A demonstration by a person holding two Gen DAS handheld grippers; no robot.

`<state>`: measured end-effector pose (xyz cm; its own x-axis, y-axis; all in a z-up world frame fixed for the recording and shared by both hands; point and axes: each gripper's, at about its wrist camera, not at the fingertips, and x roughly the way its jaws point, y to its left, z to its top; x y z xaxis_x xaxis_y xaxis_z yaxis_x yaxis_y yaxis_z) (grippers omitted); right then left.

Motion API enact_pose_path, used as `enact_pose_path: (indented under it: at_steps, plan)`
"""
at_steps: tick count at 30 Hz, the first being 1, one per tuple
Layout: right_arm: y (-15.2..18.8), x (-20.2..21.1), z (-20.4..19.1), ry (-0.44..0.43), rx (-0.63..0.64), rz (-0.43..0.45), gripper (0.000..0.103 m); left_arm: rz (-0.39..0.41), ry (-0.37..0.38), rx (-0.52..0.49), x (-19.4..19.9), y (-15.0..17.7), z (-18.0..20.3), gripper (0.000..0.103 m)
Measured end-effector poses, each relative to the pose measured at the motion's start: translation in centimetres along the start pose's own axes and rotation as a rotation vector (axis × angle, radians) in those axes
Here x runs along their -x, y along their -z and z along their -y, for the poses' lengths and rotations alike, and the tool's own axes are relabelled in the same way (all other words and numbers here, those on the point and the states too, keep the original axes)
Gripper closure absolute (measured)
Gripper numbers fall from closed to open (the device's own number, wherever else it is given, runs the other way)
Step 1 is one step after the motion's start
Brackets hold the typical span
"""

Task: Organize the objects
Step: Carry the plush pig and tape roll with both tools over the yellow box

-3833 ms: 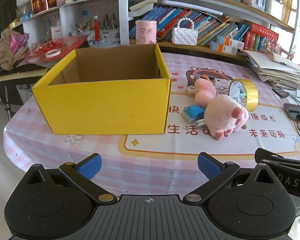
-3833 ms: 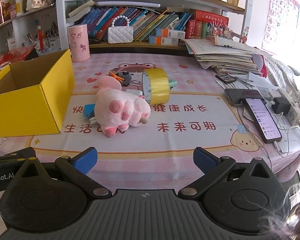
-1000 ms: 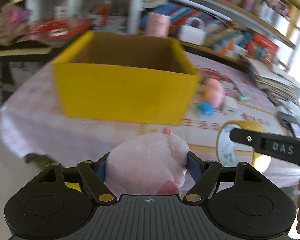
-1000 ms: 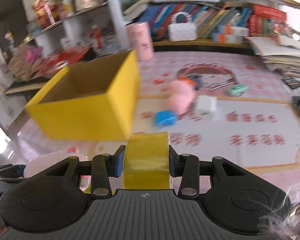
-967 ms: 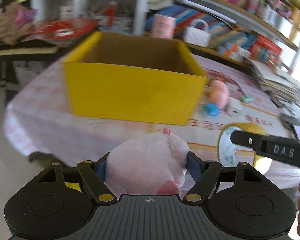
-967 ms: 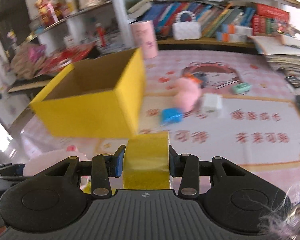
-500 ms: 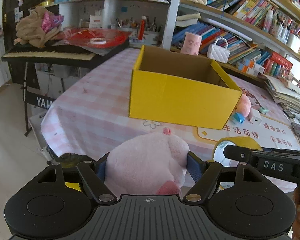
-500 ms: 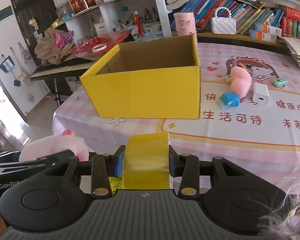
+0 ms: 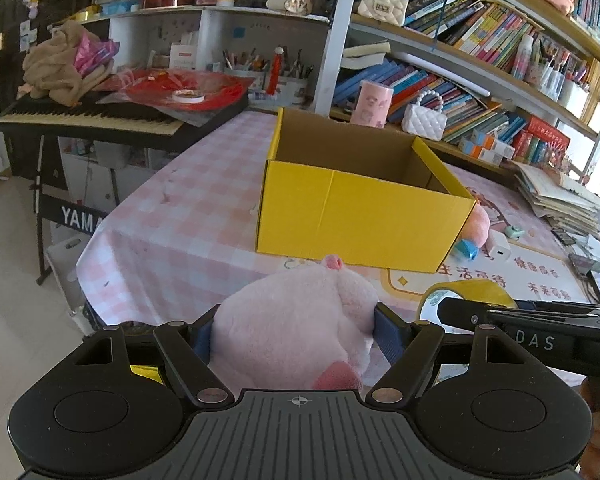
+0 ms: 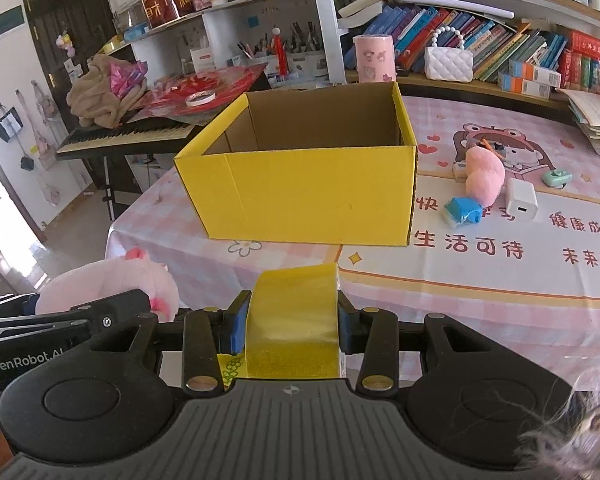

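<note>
My left gripper [image 9: 296, 332] is shut on a pink plush toy [image 9: 296, 320], held in the air in front of the table's near edge. My right gripper [image 10: 292, 320] is shut on a yellow tape roll [image 10: 296, 308]. The roll also shows in the left wrist view [image 9: 466, 294], and the plush in the right wrist view [image 10: 112, 280]. An open yellow cardboard box [image 9: 360, 208] stands on the table ahead of both grippers; in the right wrist view [image 10: 308, 184] its inside looks empty.
Right of the box lie a smaller pink plush [image 10: 484, 174], a blue item [image 10: 462, 210], a white charger [image 10: 522, 200] and a small green item [image 10: 556, 178] on the pink tablecloth [image 10: 480, 272]. A keyboard piano [image 9: 88, 114] stands left. Bookshelves [image 9: 480, 60] stand behind.
Both grippers, which earlier took up the plush and the tape roll, have pulled back and left from the table. The box now sits farther off.
</note>
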<state>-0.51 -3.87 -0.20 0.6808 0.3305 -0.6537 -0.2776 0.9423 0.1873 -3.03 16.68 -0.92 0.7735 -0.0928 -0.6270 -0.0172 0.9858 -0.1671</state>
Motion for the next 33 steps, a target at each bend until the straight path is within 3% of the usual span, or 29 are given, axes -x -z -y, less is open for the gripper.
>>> enact_pose_path:
  at_steps: [33]
  plan:
    - [-0.6, -0.3, 0.3, 0.034, 0.002, -0.005, 0.064, 0.01, 0.056, -0.036, -0.7, -1.1, 1.2, 0.026]
